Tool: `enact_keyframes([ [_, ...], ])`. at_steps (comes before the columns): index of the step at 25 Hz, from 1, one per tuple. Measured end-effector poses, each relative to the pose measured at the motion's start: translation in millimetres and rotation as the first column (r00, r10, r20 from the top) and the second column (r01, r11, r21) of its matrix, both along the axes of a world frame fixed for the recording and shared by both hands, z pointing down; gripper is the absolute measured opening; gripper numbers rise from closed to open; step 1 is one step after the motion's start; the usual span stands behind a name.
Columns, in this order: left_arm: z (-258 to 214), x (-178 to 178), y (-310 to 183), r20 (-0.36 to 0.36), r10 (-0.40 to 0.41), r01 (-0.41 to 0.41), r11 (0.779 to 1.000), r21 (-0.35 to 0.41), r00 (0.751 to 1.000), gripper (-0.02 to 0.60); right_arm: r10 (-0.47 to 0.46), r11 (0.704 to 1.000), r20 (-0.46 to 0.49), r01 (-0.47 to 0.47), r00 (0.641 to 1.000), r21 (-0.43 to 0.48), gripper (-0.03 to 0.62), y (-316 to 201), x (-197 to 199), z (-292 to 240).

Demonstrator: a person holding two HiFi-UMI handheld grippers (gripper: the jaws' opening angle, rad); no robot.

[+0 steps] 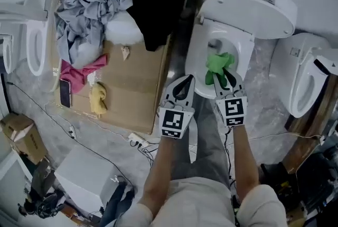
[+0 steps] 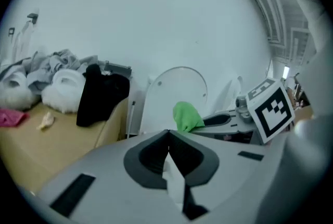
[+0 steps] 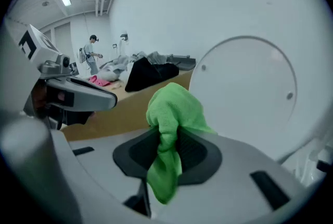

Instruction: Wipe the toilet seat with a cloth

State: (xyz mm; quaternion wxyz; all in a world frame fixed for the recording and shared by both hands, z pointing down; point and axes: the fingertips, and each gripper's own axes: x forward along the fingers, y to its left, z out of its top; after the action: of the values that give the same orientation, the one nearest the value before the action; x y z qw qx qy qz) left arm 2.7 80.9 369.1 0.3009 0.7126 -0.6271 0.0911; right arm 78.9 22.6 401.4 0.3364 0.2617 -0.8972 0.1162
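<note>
A white toilet stands ahead with its lid (image 1: 248, 7) raised and its seat (image 1: 244, 54) down over the bowl. My right gripper (image 1: 224, 77) is shut on a green cloth (image 1: 218, 65) that hangs over the seat's near left part. In the right gripper view the cloth (image 3: 169, 113) bunches out between the jaws in front of the lid (image 3: 244, 87). My left gripper (image 1: 185, 81) hovers just left of the bowl's front rim, shut, with nothing in it. Its tips meet in the left gripper view (image 2: 167, 133), where the green cloth (image 2: 186, 116) shows beyond them.
A cardboard sheet (image 1: 137, 94) at left carries a heap of grey clothes (image 1: 95, 4), a black garment (image 1: 156, 9), pink (image 1: 79, 73) and yellow (image 1: 98, 98) cloths and a phone (image 1: 65, 93). More toilets stand far left (image 1: 31, 41) and right (image 1: 311, 78). Cables and a power strip (image 1: 136, 140) lie on the floor.
</note>
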Motion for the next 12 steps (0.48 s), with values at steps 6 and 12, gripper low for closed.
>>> enact_keyframes([
  [6,-103,2,-4,0.043,0.073,-0.076,0.994,0.083,0.996,0.012,0.050,0.996,0.062,-0.054,0.997,0.065,0.100,12,18,-111],
  [12,-186,8,-10,0.117,0.168,-0.188,0.965,0.182,0.979,0.012,0.092,0.982,0.125,-0.111,0.988,0.155,0.101,13,32,-205],
])
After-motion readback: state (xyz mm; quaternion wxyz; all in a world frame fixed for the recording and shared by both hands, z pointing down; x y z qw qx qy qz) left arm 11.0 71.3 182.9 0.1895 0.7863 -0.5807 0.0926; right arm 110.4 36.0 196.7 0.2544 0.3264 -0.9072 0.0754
